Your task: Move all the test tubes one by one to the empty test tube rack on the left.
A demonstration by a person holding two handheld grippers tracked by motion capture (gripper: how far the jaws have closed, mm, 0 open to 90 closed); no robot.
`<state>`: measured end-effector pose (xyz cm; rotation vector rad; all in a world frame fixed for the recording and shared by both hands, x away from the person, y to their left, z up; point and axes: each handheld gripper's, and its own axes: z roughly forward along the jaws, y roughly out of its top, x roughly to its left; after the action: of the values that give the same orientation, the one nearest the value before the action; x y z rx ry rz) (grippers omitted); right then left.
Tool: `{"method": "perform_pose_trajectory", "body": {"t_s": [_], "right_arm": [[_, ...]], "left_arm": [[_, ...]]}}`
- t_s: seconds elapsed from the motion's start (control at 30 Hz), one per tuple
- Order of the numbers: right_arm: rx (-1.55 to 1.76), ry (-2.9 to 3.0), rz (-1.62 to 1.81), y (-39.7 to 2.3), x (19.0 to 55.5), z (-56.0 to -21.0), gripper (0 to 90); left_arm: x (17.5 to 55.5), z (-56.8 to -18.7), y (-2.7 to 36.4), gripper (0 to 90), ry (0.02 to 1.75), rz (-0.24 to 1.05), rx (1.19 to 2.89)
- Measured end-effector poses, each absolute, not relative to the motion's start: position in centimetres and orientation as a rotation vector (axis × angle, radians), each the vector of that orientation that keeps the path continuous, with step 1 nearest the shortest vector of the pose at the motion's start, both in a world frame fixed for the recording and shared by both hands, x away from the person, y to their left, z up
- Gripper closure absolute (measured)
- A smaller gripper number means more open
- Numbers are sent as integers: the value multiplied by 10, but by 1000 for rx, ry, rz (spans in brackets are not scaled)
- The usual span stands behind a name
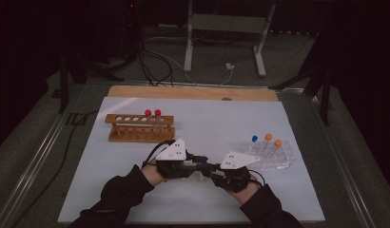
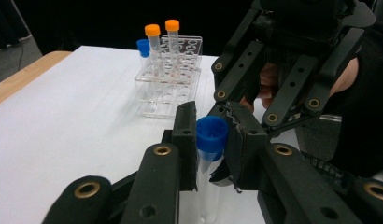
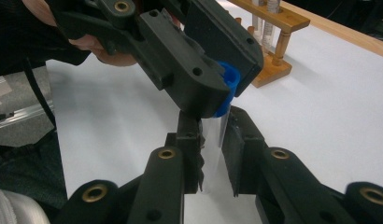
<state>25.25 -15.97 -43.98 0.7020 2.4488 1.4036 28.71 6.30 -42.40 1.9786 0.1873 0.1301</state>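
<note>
Standing at the far left of the white surface, a wooden rack carries two red-capped tubes. Near the middle, the left tool is clamped on the blue cap of a clear tube, while the right tool grips its body. Farther right, a clear plastic rack holds orange- and blue-capped tubes; no writing is legible.
</note>
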Motion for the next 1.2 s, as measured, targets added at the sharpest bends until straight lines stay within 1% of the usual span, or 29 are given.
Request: {"method": "perform_pose_trajectory", "body": {"t_s": [0.13, 0.23, 0.37, 0.47, 0.53, 0.67, 0.83, 0.9, 1.03, 1.2], "right_arm": [[700, 2438, 1422, -160, 252, -439, 755], [702, 2425, 1431, -160, 252, -439, 661], [725, 2390, 1466, -163, 252, -438, 502], [748, 2364, 1501, -165, 253, -436, 352], [761, 2335, 1515, -167, 252, -435, 268], [789, 2305, 1533, -170, 253, -431, 135], [806, 2266, 1555, -175, 254, -429, 88], [805, 2260, 1561, -177, 254, -429, 22], [803, 2274, 1559, -179, 255, -428, 0], [796, 2275, 1544, -179, 254, -428, 0]], "left_arm": [[287, -420, 64, 772, 176, 136, 1984], [288, -414, 68, 772, 189, 143, 1974], [292, -402, 79, 773, 220, 161, 1959], [295, -394, 89, 773, 243, 184, 1948], [297, -388, 96, 772, 255, 202, 1940], [301, -377, 111, 772, 289, 255, 1928], [306, -365, 132, 772, 342, 313, 1911], [309, -361, 140, 772, 370, 341, 1908], [314, -354, 155, 772, 415, 381, 1897], [322, -350, 173, 772, 475, 426, 1880]]}}
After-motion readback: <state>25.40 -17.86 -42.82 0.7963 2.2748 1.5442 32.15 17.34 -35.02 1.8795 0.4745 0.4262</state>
